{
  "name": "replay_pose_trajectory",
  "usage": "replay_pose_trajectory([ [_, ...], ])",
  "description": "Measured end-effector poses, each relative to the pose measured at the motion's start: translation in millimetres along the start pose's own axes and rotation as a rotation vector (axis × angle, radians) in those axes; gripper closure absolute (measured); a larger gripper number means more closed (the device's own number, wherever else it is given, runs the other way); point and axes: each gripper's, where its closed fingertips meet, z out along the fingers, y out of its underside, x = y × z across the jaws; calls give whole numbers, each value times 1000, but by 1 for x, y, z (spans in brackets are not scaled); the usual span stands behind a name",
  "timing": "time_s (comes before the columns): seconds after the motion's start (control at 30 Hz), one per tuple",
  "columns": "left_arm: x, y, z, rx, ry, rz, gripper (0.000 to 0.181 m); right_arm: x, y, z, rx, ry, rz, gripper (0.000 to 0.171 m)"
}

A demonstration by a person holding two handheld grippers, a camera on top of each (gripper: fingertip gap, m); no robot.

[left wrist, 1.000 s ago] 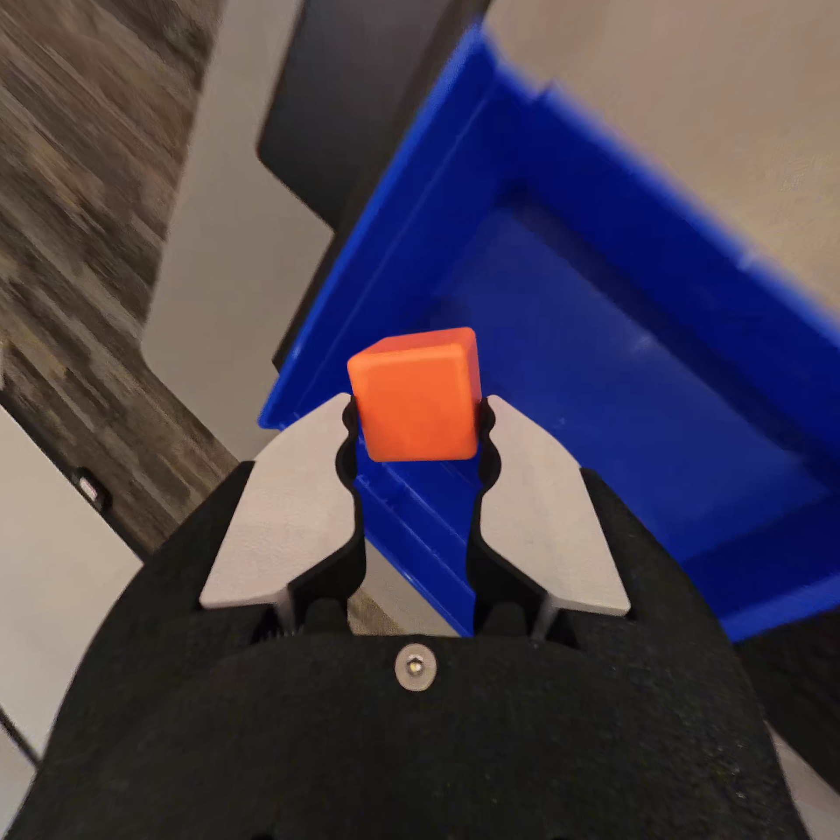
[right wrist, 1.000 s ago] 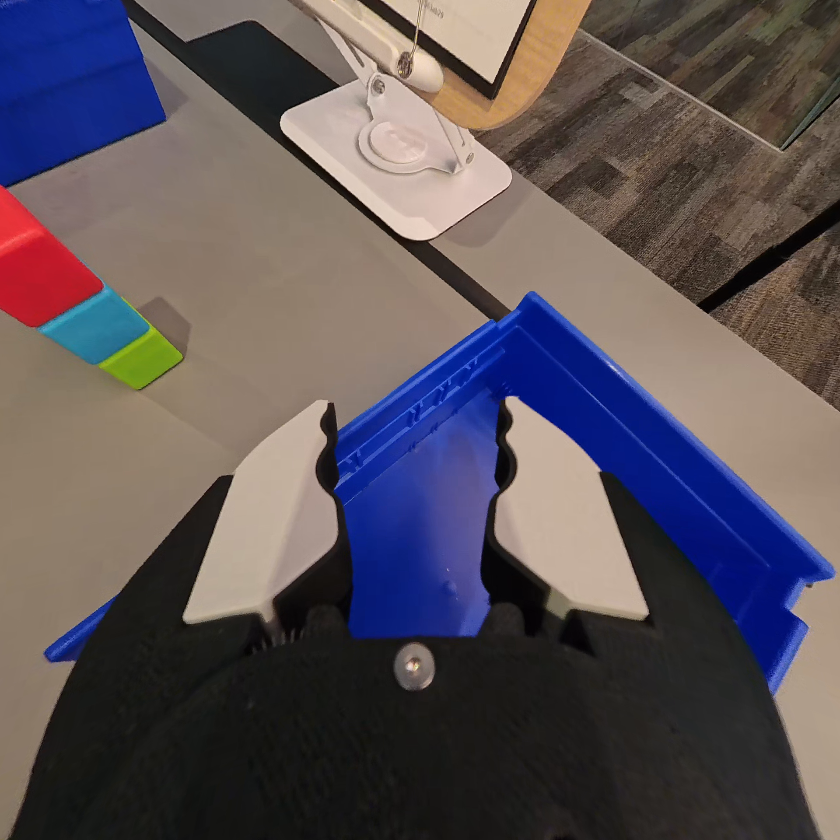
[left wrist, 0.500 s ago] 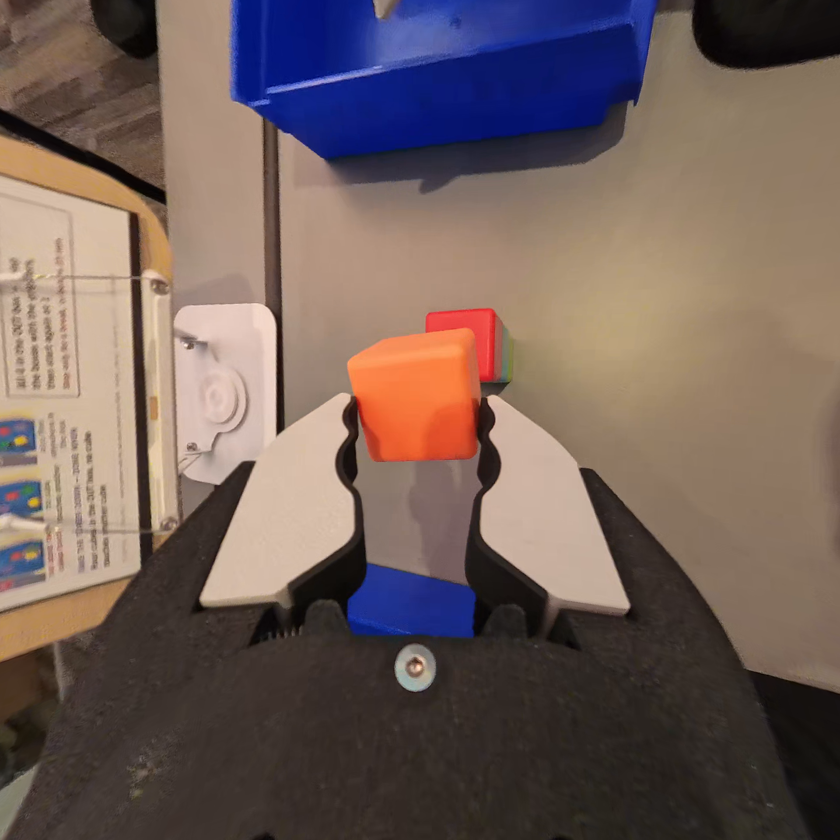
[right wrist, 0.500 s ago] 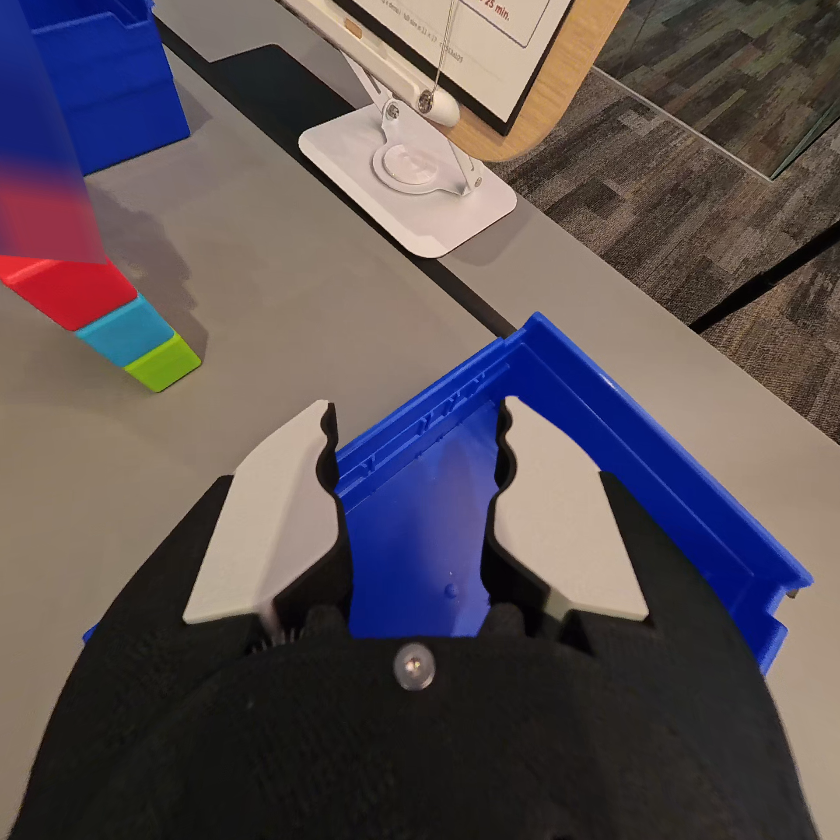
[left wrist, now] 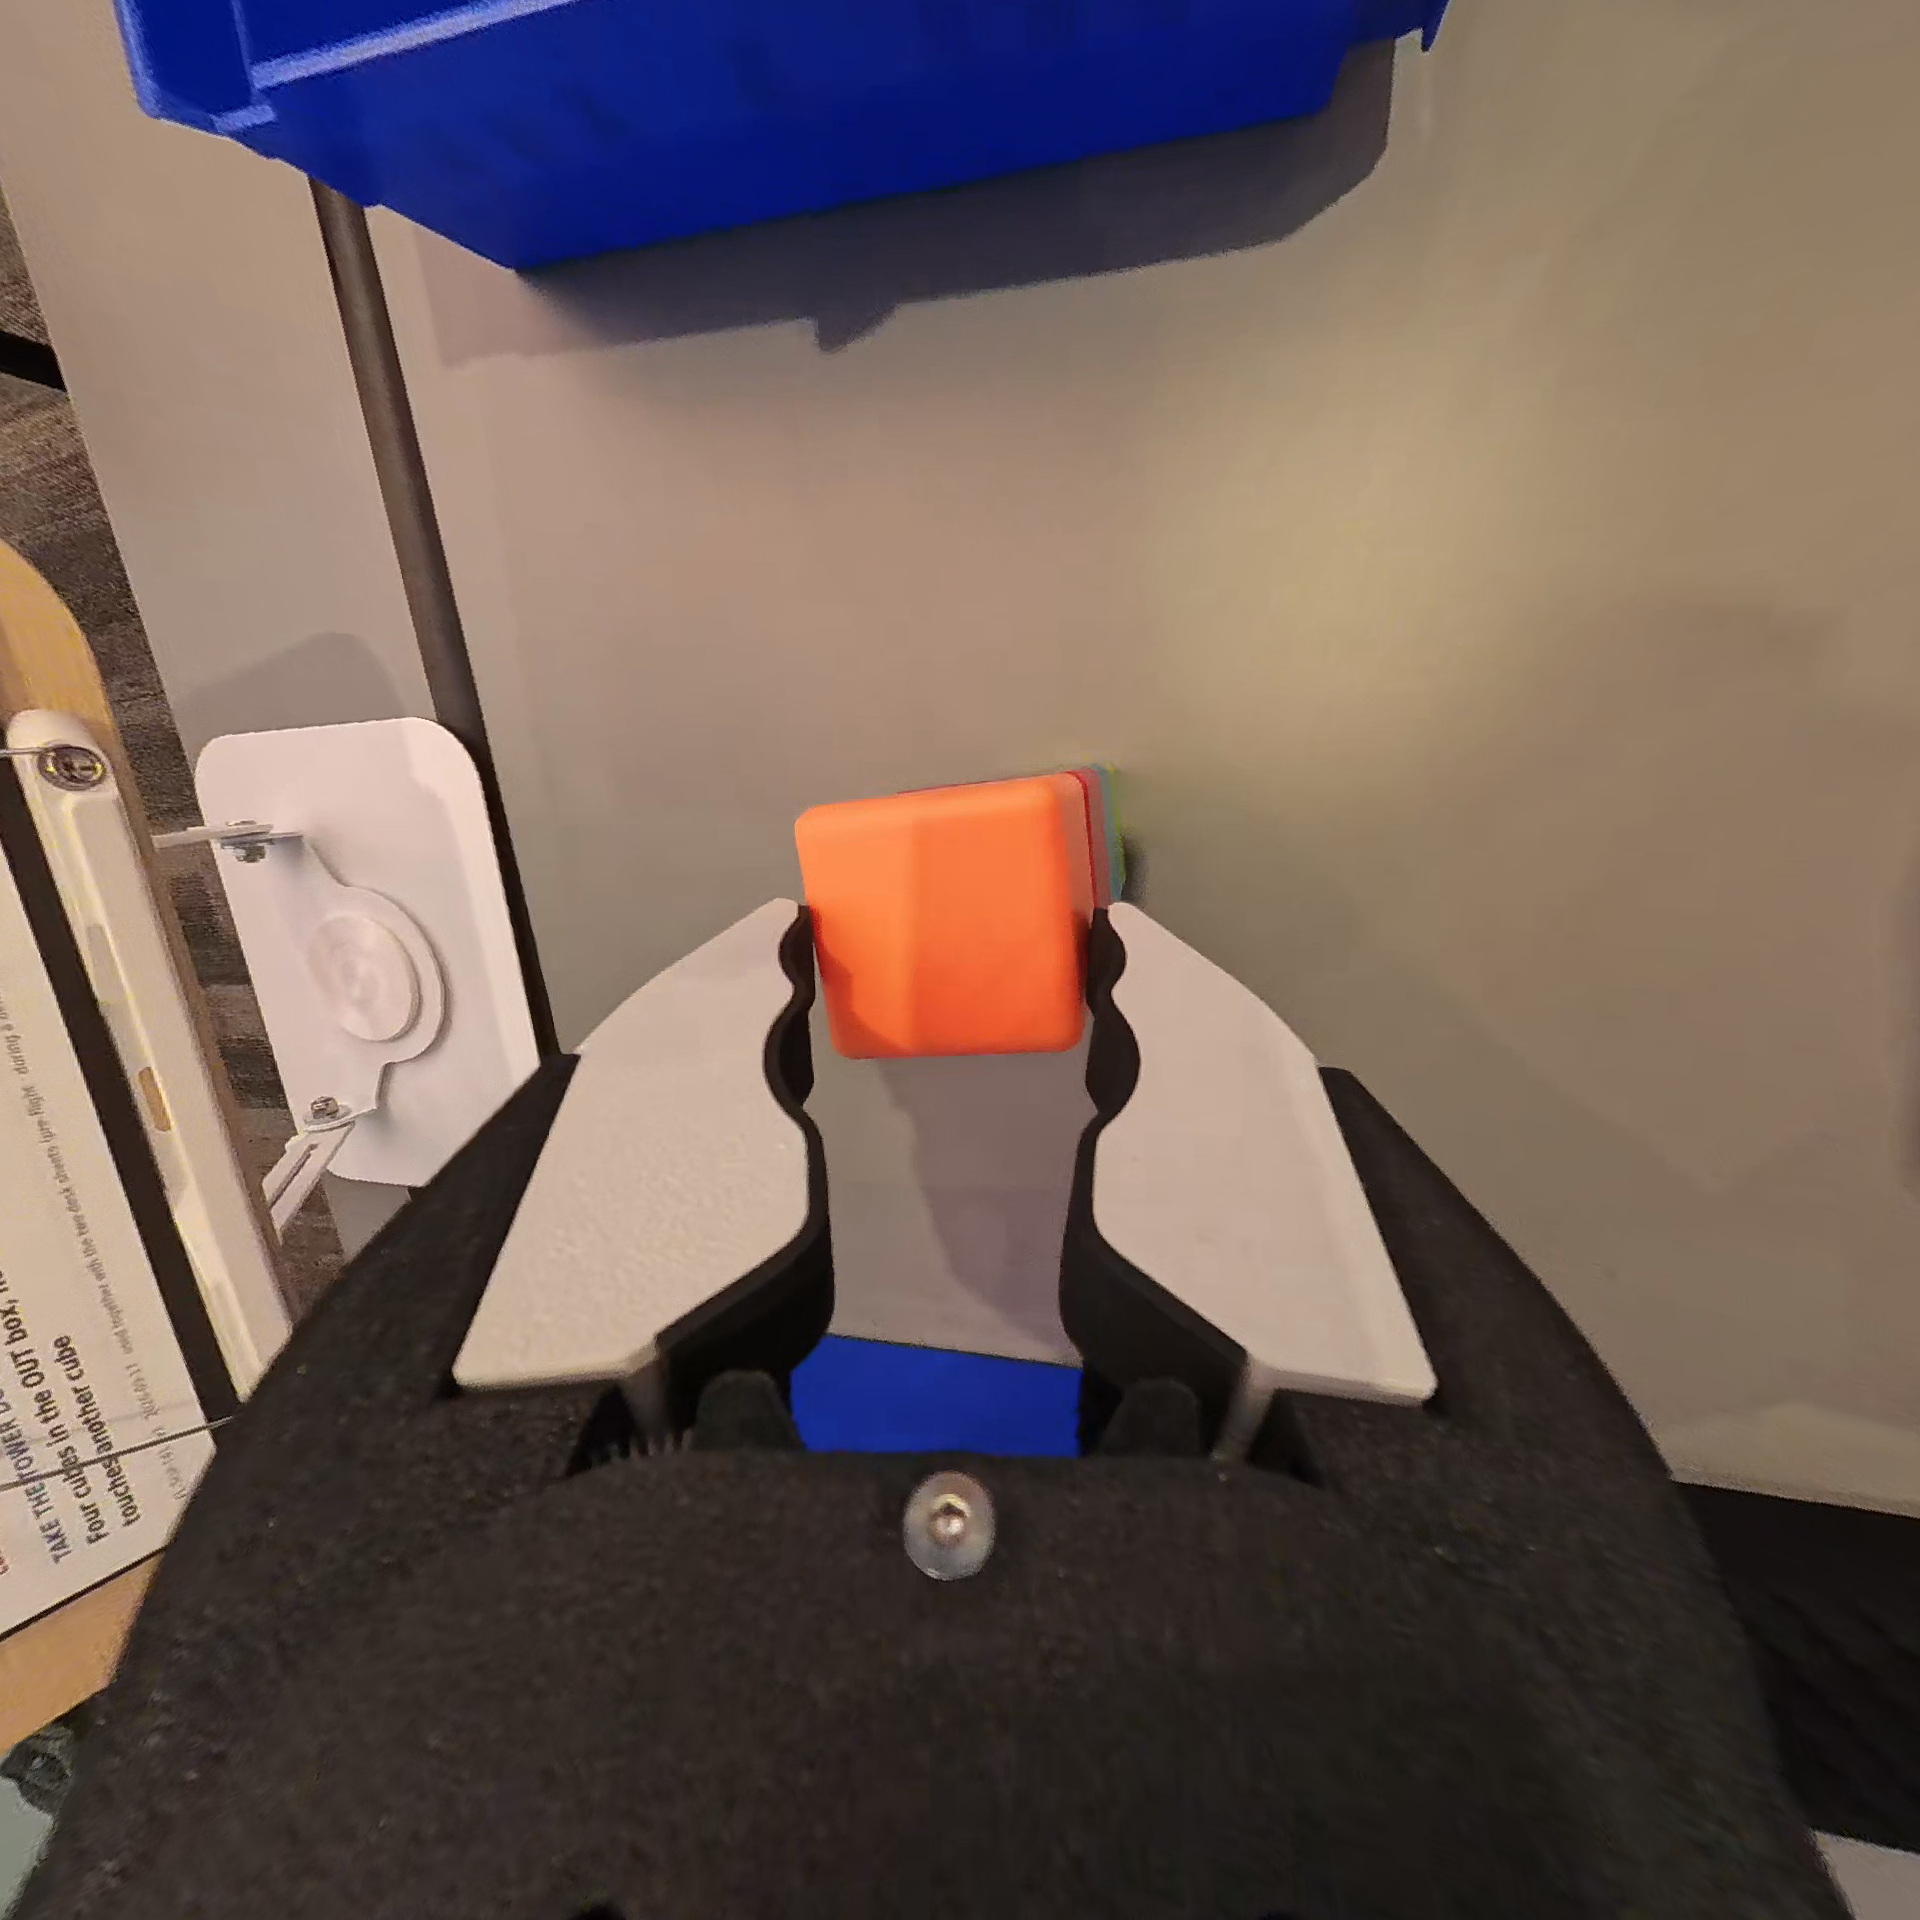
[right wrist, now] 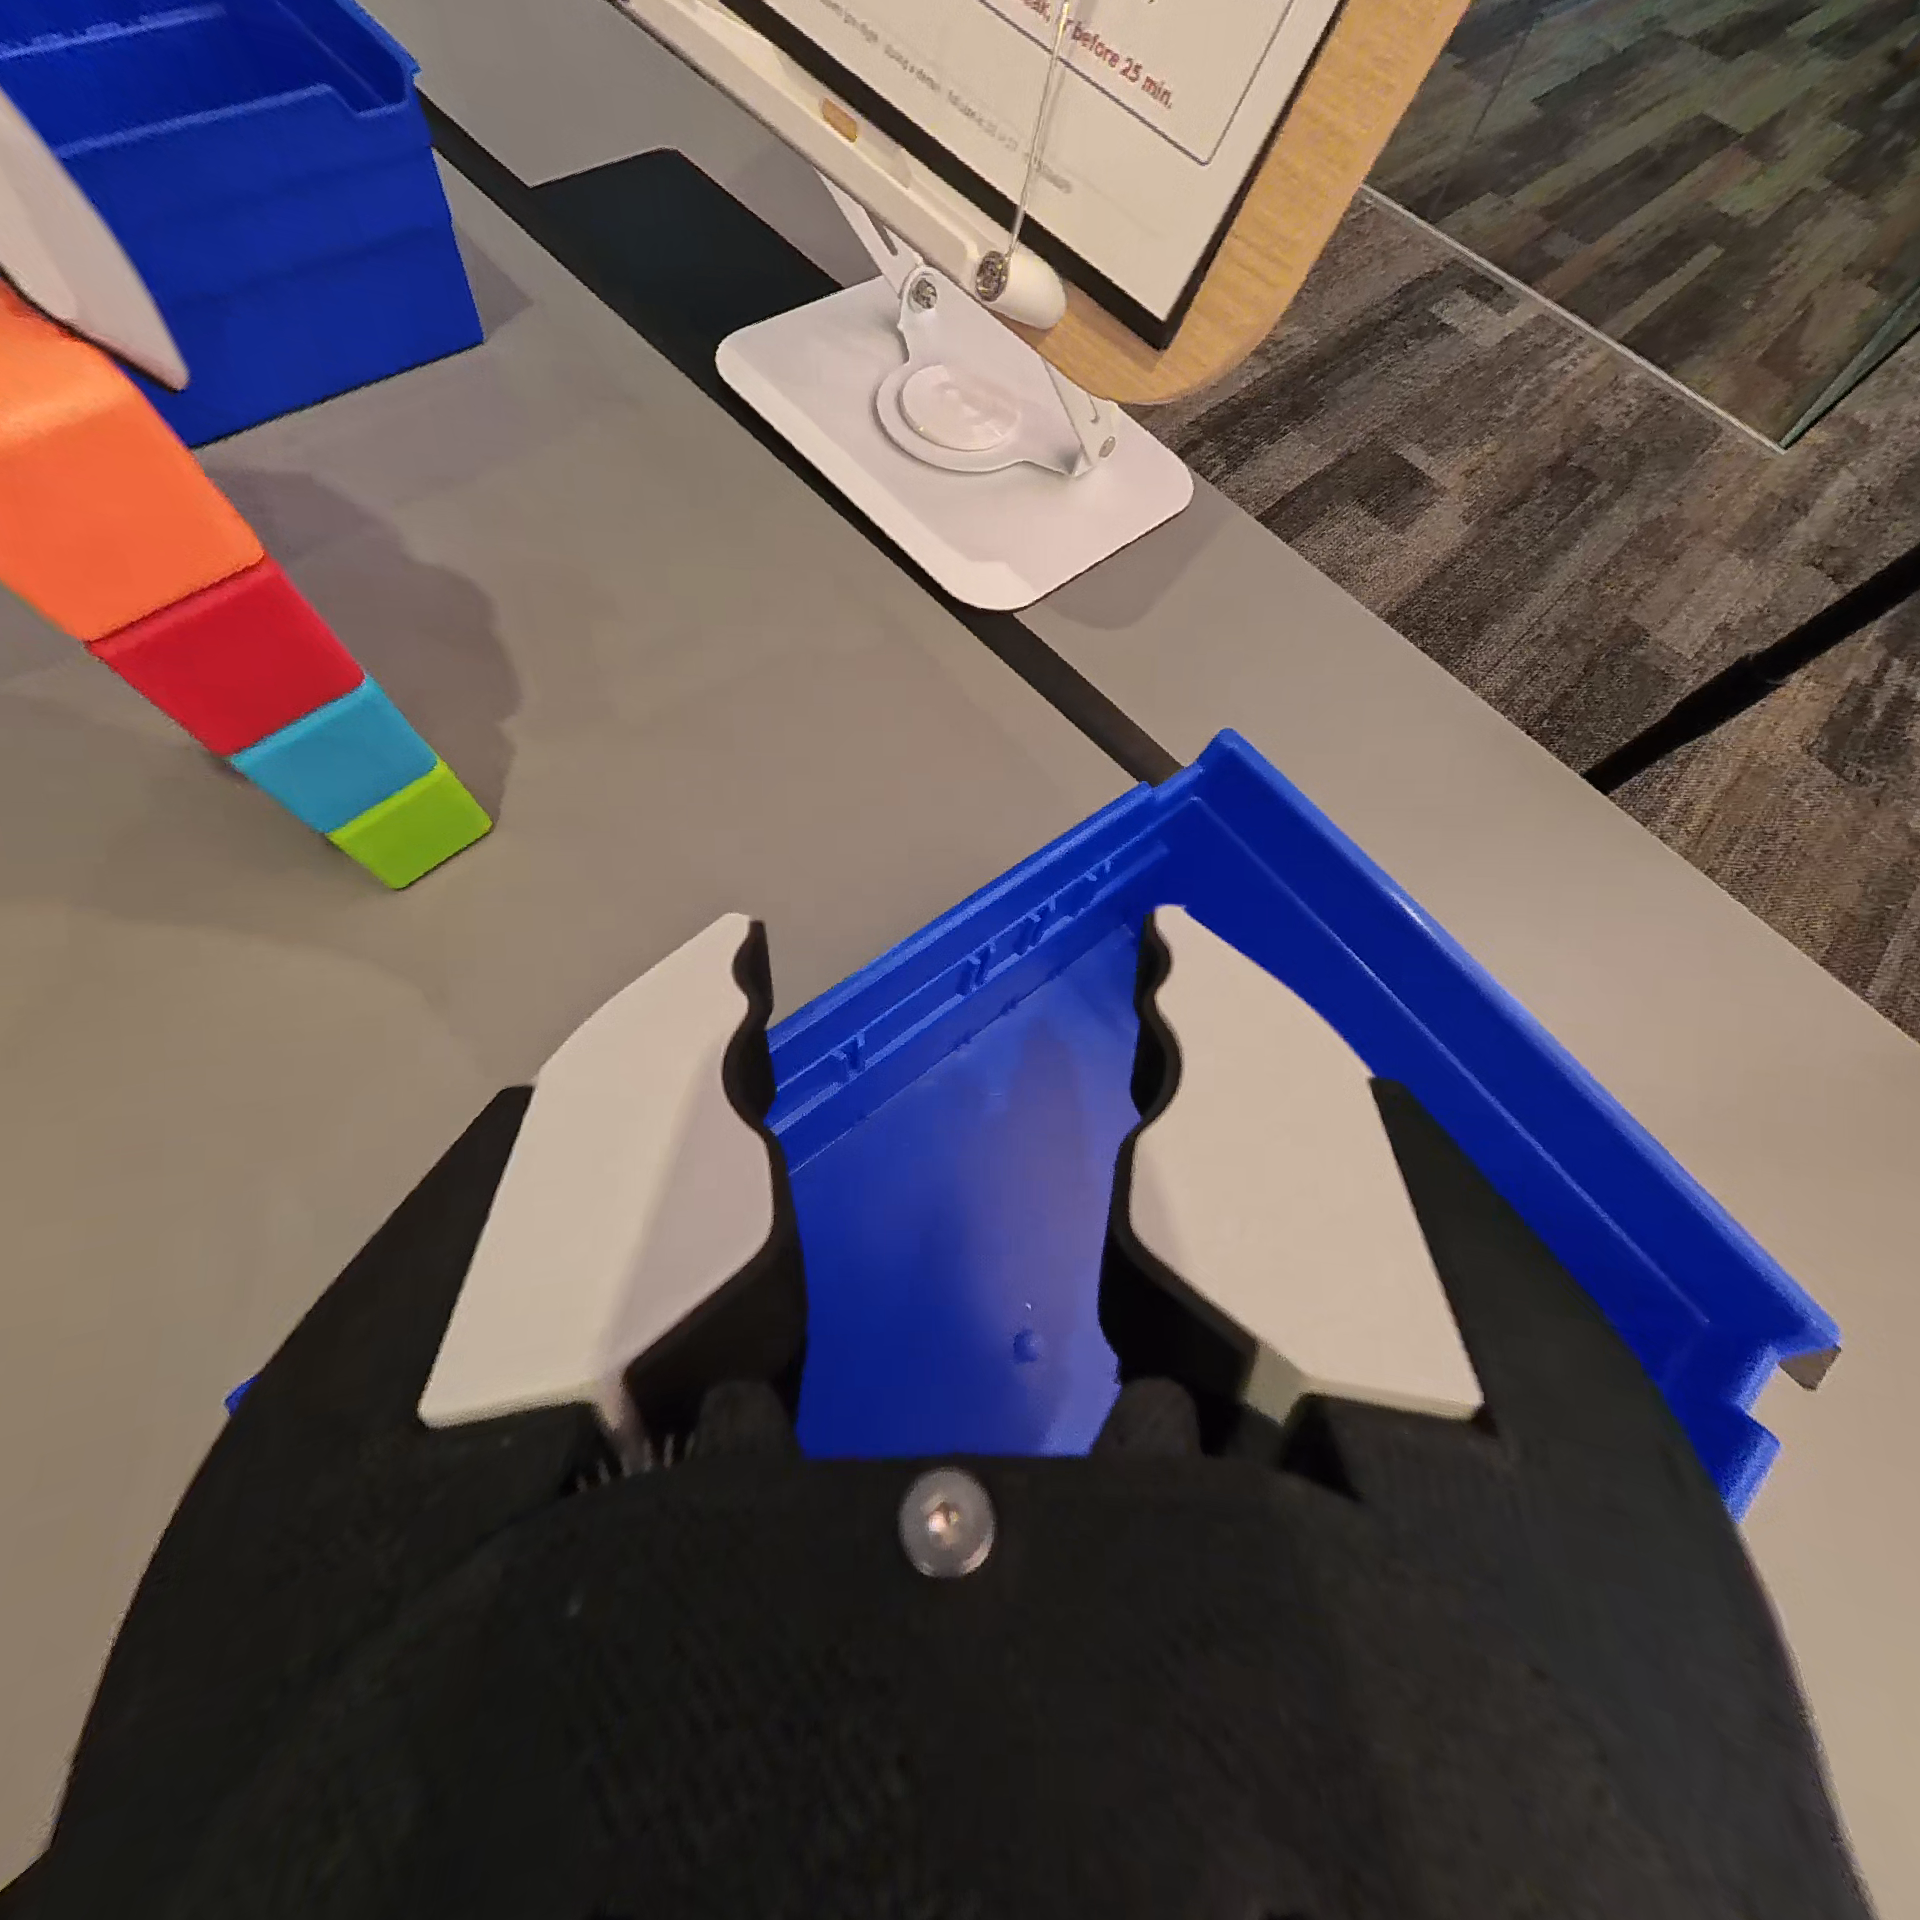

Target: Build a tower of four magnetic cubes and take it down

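1. Holding the orange cube point(left wrist: 940, 925) between their tips, your left tongs point(left wrist: 945, 940) have swung away from the blue bin, where they were a second ago, to directly over the stack; in the right wrist view the orange cube now rests on or just above the red cube point(right wrist: 234, 655), with the teal cube point(right wrist: 332, 753) and green cube point(right wrist: 416, 821) below it.
2. That makes this the fourth and last block, so the build looks all but done; whether the magnets have caught, you cannot tell.
3. Your right tongs point(right wrist: 951, 1023) hang open and empty over the near blue bin point(right wrist: 1455, 1039), with the stack ahead and to their left.
4. Ahead of your left tongs sits a second blue bin point(left wrist: 831, 125); to their left is the white stand point(left wrist: 343, 956) of a sign board point(right wrist: 1143, 125) on the worktop point(left wrist: 1455, 623). Nothing blocks a straight lift away.
5. The stack looks slender, so a sideways tug on release could topple it.
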Motion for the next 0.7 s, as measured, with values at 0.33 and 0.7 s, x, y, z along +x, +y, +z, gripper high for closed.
replay_pose_trajectory([
  [0.33, -8, -9, -26, 152, -97, -82, 117, -7, -1, 5, -27, -3, -39, 102],
  [0.7, 8, 41, -5, 343, -275, -493, 118, -20, -3, 13, -61, -18, -84, 102],
])
